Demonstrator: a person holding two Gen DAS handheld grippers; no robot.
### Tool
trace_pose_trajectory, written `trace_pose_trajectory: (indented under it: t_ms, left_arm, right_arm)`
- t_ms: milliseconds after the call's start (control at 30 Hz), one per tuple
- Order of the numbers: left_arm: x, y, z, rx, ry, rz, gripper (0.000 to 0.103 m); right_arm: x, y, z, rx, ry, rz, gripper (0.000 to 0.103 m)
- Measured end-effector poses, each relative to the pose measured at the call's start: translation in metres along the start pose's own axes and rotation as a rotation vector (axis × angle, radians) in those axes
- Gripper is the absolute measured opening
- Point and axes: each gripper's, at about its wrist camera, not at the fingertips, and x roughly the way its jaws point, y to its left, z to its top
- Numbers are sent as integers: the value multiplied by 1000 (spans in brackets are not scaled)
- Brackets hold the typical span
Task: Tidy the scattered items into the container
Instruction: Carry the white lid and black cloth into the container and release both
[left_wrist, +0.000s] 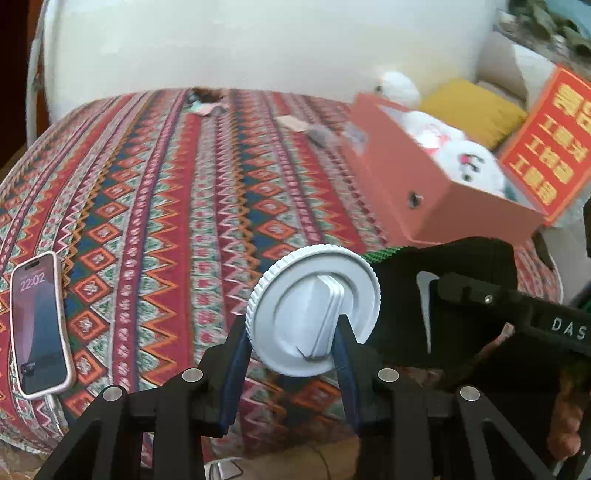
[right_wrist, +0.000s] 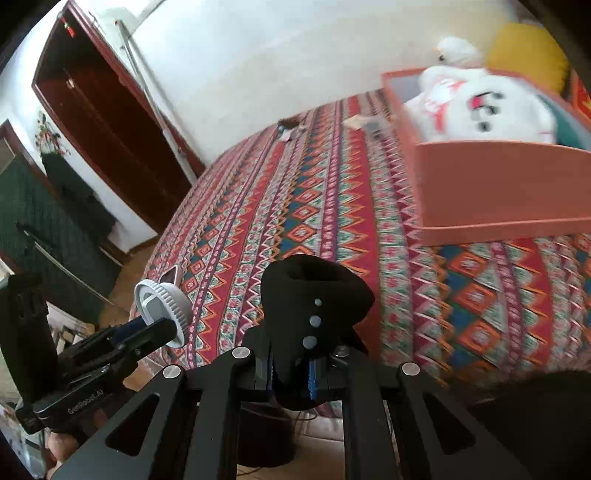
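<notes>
My left gripper (left_wrist: 291, 354) is shut on a light grey round lid (left_wrist: 314, 314), pinching its raised centre handle; the lid (right_wrist: 164, 312) also shows at the lower left of the right wrist view. My right gripper (right_wrist: 291, 373) is shut on a rolled black fabric piece (right_wrist: 314, 295) with grey dots, which appears as a black fabric piece (left_wrist: 443, 273) in the left wrist view. Both are held above the near edge of the patterned tablecloth (left_wrist: 184, 203). The orange box (left_wrist: 406, 192) stands at the right with a white plush toy (left_wrist: 472, 166) inside it.
A phone (left_wrist: 38, 328) with a lit screen lies at the cloth's left edge. Small scraps (left_wrist: 207, 99) lie at the far side of the table. A red sign (left_wrist: 546, 144) and a yellow cushion (left_wrist: 476, 110) sit behind the box. A dark wooden door (right_wrist: 107, 118) stands to the left.
</notes>
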Motion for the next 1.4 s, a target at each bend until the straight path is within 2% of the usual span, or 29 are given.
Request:
trace_pose_trajectory:
  t_ms: [200, 300, 467, 567, 667, 800, 900, 1033, 1100, 1167, 1200, 1233, 1300, 1400]
  left_arm:
    - [-15, -48, -2, 86, -20, -49, 36]
    - [-14, -72, 5, 121, -22, -88, 36]
    - [-3, -119, 43, 210, -51, -143, 37]
    - [11, -148, 77, 262, -66, -162, 37]
    - [33, -173, 113, 290, -73, -170, 37]
    - [70, -203, 168, 324, -79, -161, 37]
    - [99, -221, 208, 344, -81, -160, 37]
    - [143, -247, 245, 369, -72, -159, 37]
    - [173, -252, 258, 383, -32, -149, 46]
    - [200, -249, 265, 373, -1, -115, 84]
    - [212, -243, 265, 358, 11, -91, 89]
    - [217, -234, 261, 338, 19, -86, 93]
    - [225, -216, 250, 302, 44, -78, 93]
    - [227, -185, 229, 254, 79, -65, 93]
  right_arm:
    - [-66, -26, -10, 26, -102, -55, 13]
    - [-93, -36, -5, 41, -165, -104, 13]
    - [-142, -62, 20, 53, -291, -214, 13]
    - [-172, -78, 41, 53, -366, -256, 13]
    - [-194, -94, 75, 49, -444, -290, 13]
    - [-202, -116, 131, 42, -514, -315, 13]
    - [-184, -135, 179, 42, -540, -321, 13]
    - [-145, -170, 232, 47, -558, -343, 13]
    - [-112, -196, 254, 81, -539, -368, 23]
    - [-75, -228, 268, 145, -465, -407, 79]
    - [-59, -242, 268, 185, -421, -424, 85]
    - [-46, -256, 263, 230, -372, -438, 87]
    - [-30, -272, 248, 277, -288, -460, 87]
    - [-35, -277, 221, 305, -248, -447, 87]
